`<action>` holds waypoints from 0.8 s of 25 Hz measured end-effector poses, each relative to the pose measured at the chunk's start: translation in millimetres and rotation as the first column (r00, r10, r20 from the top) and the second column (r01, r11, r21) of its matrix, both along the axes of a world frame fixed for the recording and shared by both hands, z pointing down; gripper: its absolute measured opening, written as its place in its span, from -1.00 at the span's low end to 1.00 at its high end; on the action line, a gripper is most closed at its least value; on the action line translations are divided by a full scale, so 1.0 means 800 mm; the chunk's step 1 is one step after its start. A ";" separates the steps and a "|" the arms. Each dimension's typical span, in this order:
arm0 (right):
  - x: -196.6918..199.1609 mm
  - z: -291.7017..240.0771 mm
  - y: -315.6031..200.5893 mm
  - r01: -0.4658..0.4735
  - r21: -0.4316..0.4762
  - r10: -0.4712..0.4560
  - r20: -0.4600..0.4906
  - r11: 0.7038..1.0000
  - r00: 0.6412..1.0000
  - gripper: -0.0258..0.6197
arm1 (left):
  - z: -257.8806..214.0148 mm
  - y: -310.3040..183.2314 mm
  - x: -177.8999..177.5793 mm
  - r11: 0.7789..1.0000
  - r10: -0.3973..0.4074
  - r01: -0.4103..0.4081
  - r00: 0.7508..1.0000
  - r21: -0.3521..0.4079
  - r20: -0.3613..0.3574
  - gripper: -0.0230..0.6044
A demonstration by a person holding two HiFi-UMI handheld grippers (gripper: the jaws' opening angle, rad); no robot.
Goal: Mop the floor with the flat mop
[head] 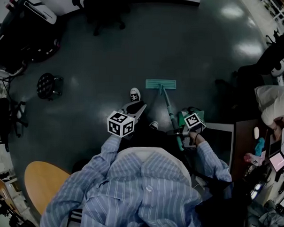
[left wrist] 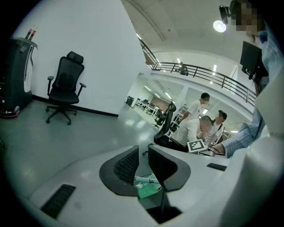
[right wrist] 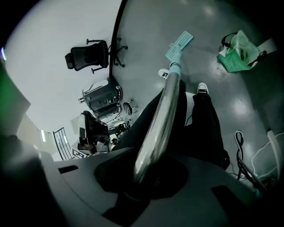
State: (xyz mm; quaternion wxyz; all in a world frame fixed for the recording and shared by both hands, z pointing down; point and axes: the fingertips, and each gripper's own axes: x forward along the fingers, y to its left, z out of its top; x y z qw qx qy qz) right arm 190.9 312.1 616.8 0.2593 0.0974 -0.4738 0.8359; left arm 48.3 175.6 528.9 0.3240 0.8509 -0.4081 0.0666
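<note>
Right gripper — jaws clamped on flat mop handle; mop head lies on floor well ahead. Left gripper — jaws narrowly apart, gripping nothing.

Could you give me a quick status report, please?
Right gripper shut on mop handle. Left gripper open, empty. Mop head on floor, shoe beside it.

Left gripper is holding its jaws slightly apart. Black office chair is standing against white wall; people are standing beyond.
</note>
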 end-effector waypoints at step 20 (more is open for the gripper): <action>0.018 0.002 -0.019 -0.029 -0.001 0.030 0.025 1.000 0.999 -0.71 | -0.030 -0.042 0.001 0.991 -0.100 0.099 0.995 0.091 0.006 -0.76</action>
